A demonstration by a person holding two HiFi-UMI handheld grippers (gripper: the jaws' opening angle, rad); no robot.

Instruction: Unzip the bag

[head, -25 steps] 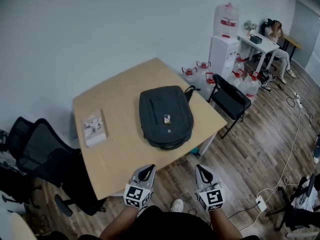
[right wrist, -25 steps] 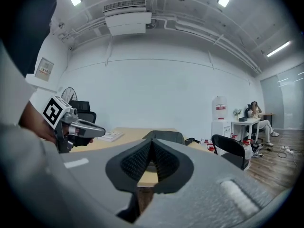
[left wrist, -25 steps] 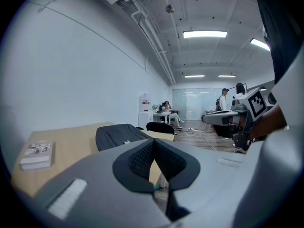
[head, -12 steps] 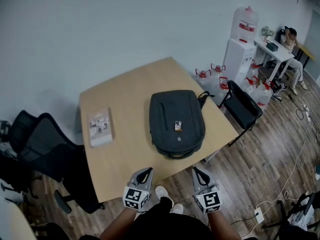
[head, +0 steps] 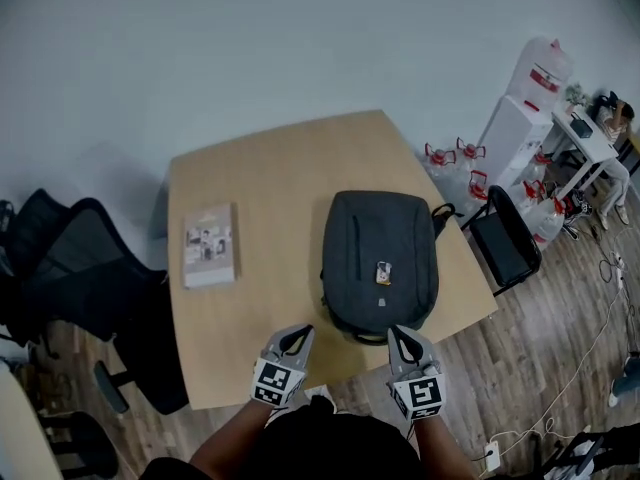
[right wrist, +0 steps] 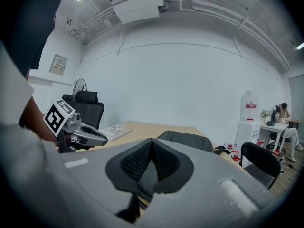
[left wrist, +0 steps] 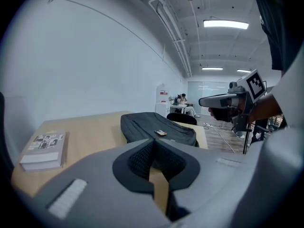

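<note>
Overhead, in the head view, the dark grey bag (head: 380, 258) lies flat on the right half of the pale wooden surface (head: 270, 188). One end of it is at the edge nearest the person, and a small tag (head: 383, 271) shows on its top panel. A book (head: 211, 245) lies well apart from it on the left side. The left gripper (head: 297, 333) and the right gripper (head: 398, 336) are held side by side over that near edge. The right one is close before the bag's near end, and the left one is over bare wood just beside the bag. A black office chair (head: 60, 278) stands to the left of the surface, with a plain black chair (head: 505, 243) to its right. A white water dispenser (head: 520, 118) and some water jugs (head: 450, 163) stand further off on that side.

Through the left gripper view, the jaws are pressed together, their ribbed pads (left wrist: 142, 156) meeting with nothing between them. Beyond them the bag (left wrist: 147, 126) stretches away across the surface, with the book (left wrist: 45, 148) at the left. The right gripper (left wrist: 223, 100) floats at the right, in the person's hand.

Through the right gripper view, these jaws are likewise closed on nothing. The bag (right wrist: 185, 140) sits low just past them, apart from the pads. The left gripper (right wrist: 90, 136) shows at the left, in front of the office chair (right wrist: 88, 108). Where the zip pull sits cannot be made out in any view.
</note>
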